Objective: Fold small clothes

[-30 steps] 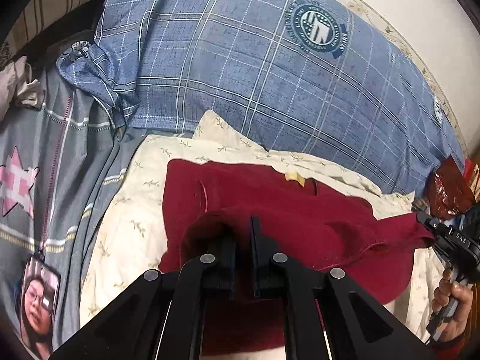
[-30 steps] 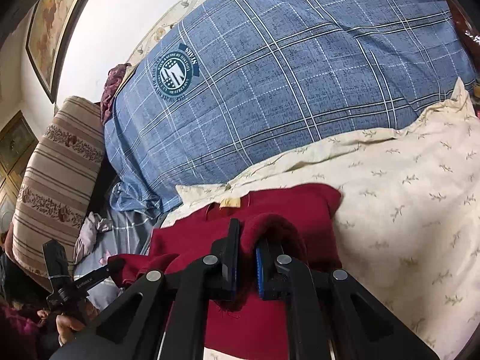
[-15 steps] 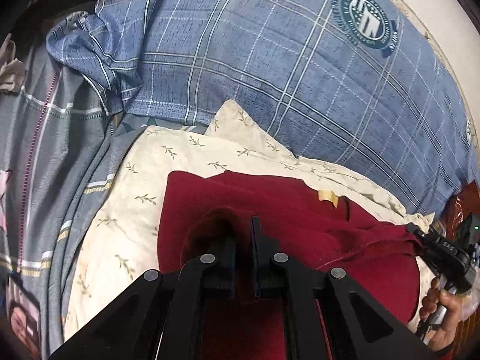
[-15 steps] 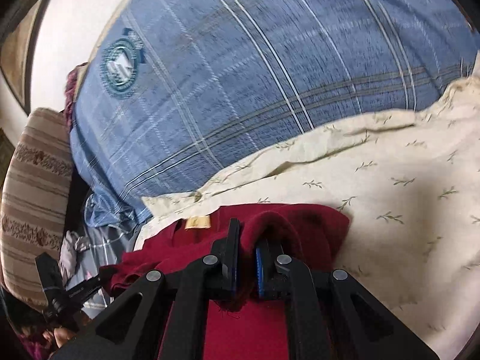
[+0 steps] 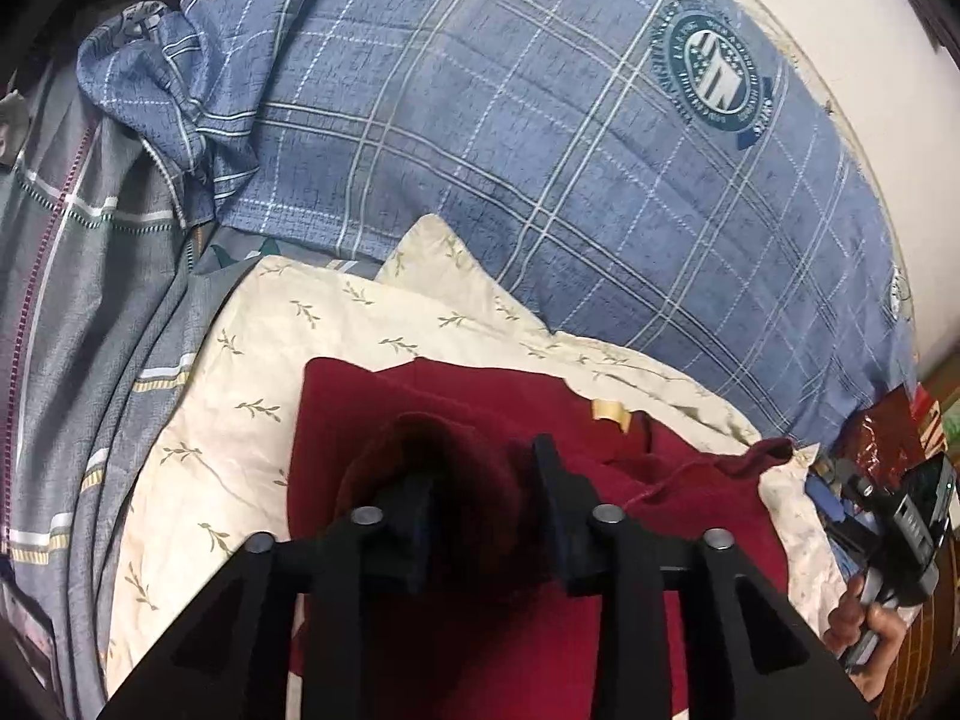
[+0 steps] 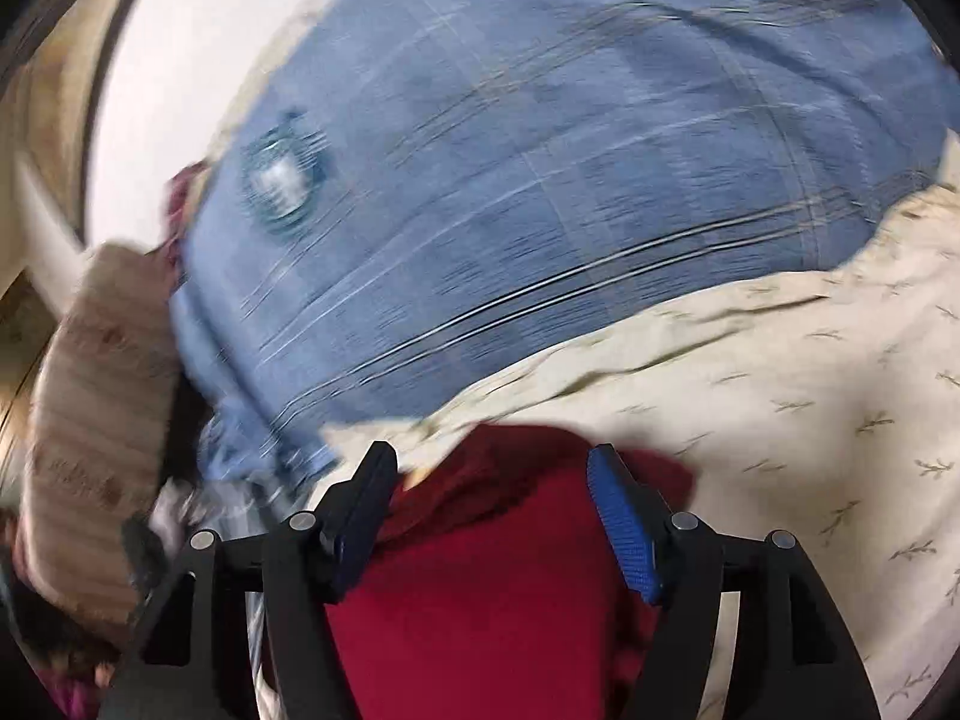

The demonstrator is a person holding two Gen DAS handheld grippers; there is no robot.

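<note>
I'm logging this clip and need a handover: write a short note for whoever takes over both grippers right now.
Left gripper: fingers opening, a hump of the red garment between them, apparently not pinched.
Right gripper: fingers opening wide, red cloth under them, none gripped.
The garment lies on the cream leaf-print sheet, in front of the blue plaid pillow.
Done: a fold laid over.
Left: withdraw, smooth, fold further if needed.

Blue plaid quilt (image 5: 510,138), white wall (image 5: 840,30)
</note>
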